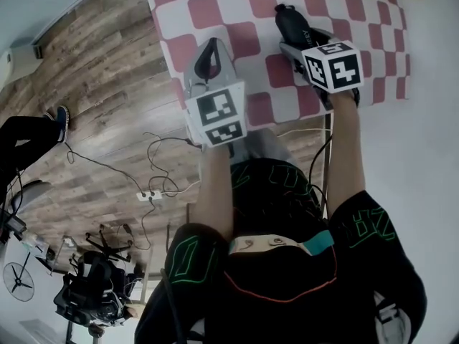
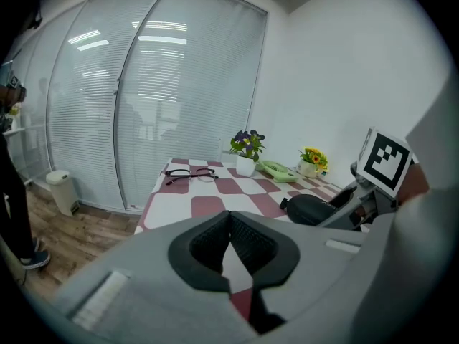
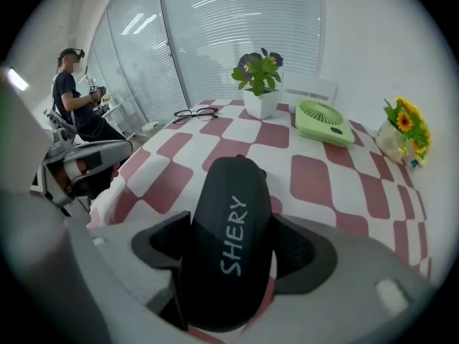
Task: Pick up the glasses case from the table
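Right hand-held gripper clamped on the glasses case, above the counter.
My pads press both its flanks; my left hand-held gripper is closed on nothing. I judge the rounded, slick shell could squirt forward or pivot if my squeeze slackens. Its underside is hidden, so I cannot tell whether it clears the counter.

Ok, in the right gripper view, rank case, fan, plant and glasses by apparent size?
1. Case, largest, though nearness to the camera inflates it.
2. Fan and plant look about alike, so unranked.
3. Glasses, smallest.
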Demonstrator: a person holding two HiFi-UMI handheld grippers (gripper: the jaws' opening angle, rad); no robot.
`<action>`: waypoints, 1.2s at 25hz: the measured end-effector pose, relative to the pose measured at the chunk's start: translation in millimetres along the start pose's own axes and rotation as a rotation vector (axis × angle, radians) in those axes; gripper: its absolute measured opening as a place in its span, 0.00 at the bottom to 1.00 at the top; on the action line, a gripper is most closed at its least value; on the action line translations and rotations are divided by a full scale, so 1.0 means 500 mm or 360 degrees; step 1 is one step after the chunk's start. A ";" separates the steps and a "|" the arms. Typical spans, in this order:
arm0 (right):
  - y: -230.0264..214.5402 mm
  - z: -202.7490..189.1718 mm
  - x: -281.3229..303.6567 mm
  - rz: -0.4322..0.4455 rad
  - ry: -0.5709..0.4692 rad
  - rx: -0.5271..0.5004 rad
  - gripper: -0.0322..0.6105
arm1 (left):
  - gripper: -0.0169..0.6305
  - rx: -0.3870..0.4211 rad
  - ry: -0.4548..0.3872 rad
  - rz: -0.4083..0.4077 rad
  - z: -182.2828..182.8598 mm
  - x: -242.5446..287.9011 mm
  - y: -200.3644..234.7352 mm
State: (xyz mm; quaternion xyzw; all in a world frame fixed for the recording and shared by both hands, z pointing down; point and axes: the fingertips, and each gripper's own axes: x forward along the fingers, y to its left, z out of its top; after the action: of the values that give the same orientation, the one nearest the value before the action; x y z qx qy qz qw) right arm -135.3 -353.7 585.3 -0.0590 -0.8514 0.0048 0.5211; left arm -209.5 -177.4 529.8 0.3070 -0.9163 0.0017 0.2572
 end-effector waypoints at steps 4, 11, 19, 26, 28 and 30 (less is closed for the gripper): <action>0.011 0.021 -0.008 -0.0004 -0.0088 0.0004 0.60 | 0.04 -0.0007 -0.0017 0.0037 0.010 0.004 0.032; 0.037 0.051 -0.084 -0.0071 -0.0363 0.0023 0.59 | 0.04 0.0009 -0.0149 0.0070 0.073 -0.042 0.036; 0.019 0.134 -0.234 -0.0201 -0.0789 0.0051 0.59 | 0.04 0.0131 -0.0418 -0.0019 0.215 -0.084 -0.034; 0.023 0.178 -0.378 -0.0269 -0.1165 0.0034 0.59 | 0.04 0.0248 -0.0623 -0.0066 0.325 -0.155 -0.092; 0.023 0.195 -0.422 -0.0298 -0.1291 0.0014 0.59 | 0.04 0.0291 -0.0690 -0.0081 0.360 -0.174 -0.107; 0.021 0.208 -0.463 -0.0333 -0.1390 -0.0008 0.59 | 0.04 0.0332 -0.0757 -0.0090 0.396 -0.195 -0.120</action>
State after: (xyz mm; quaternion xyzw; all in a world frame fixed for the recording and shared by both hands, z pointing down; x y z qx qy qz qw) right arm -122.7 -362.1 331.8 0.0338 -0.9930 -0.0257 0.1104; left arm -202.5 -203.5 302.8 0.3489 -0.9370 0.0166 0.0013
